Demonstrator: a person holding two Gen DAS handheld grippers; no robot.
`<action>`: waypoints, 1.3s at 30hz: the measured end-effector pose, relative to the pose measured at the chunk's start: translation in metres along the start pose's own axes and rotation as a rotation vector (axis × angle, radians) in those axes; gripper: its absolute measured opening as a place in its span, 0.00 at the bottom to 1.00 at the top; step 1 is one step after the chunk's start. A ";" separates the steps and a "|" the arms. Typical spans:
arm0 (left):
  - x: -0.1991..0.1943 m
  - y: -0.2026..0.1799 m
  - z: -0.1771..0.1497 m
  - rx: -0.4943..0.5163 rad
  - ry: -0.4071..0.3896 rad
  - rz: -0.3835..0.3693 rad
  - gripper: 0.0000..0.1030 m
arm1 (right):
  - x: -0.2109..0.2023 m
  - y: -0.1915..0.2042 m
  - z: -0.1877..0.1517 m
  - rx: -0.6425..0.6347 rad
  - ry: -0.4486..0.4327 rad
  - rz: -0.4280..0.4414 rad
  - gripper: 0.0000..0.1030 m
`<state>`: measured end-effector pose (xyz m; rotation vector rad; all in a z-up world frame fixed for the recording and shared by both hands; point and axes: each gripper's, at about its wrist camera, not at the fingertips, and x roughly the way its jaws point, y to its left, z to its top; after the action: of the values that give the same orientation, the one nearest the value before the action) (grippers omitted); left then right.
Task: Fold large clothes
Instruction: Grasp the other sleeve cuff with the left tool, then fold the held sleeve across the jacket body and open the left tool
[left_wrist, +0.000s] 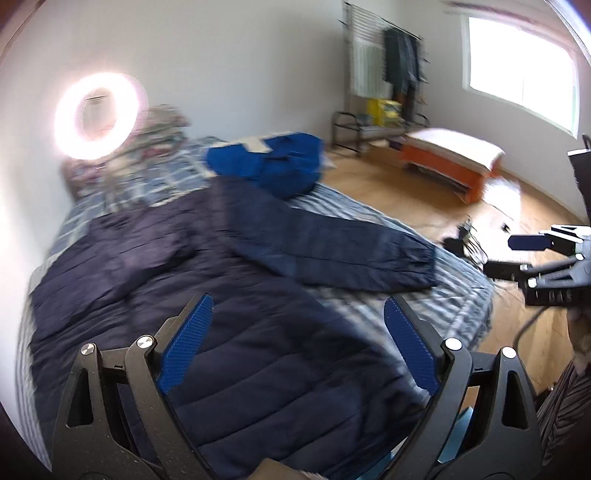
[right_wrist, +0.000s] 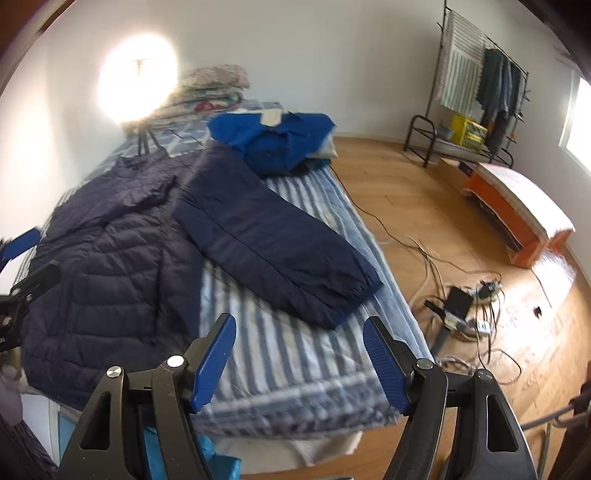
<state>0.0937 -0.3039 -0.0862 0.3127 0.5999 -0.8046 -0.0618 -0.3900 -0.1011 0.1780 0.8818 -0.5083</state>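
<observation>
A dark navy quilted jacket (left_wrist: 184, 295) lies spread flat on the bed (left_wrist: 454, 295), one sleeve (left_wrist: 332, 247) stretched out to the right. It shows in the right wrist view (right_wrist: 110, 266) with the sleeve (right_wrist: 273, 236) across the striped cover. My left gripper (left_wrist: 299, 332) is open and empty above the jacket's lower body. My right gripper (right_wrist: 299, 354) is open and empty above the striped bed cover (right_wrist: 288, 369), just short of the sleeve cuff. It also shows at the right edge of the left wrist view (left_wrist: 517, 254).
A bright blue garment (right_wrist: 277, 144) is piled at the far end of the bed, folded quilts (right_wrist: 210, 88) behind it. A ring light (left_wrist: 98, 114) stands by the wall. Cables and a power strip (right_wrist: 461, 302) lie on the wood floor, with an orange bench (right_wrist: 517, 218) and clothes rack (right_wrist: 480, 85) beyond.
</observation>
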 end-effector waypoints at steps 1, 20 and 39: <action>0.012 -0.011 0.005 0.009 0.009 -0.009 0.93 | 0.001 -0.005 -0.004 0.010 0.013 0.000 0.72; 0.186 -0.160 0.028 0.159 0.271 -0.237 0.67 | -0.034 -0.070 -0.045 0.191 0.009 -0.171 0.78; 0.255 -0.205 0.013 0.204 0.433 -0.163 0.64 | -0.031 -0.079 -0.038 0.245 -0.005 -0.130 0.78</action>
<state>0.0830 -0.5926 -0.2395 0.6406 0.9598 -0.9651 -0.1433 -0.4347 -0.0963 0.3440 0.8281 -0.7379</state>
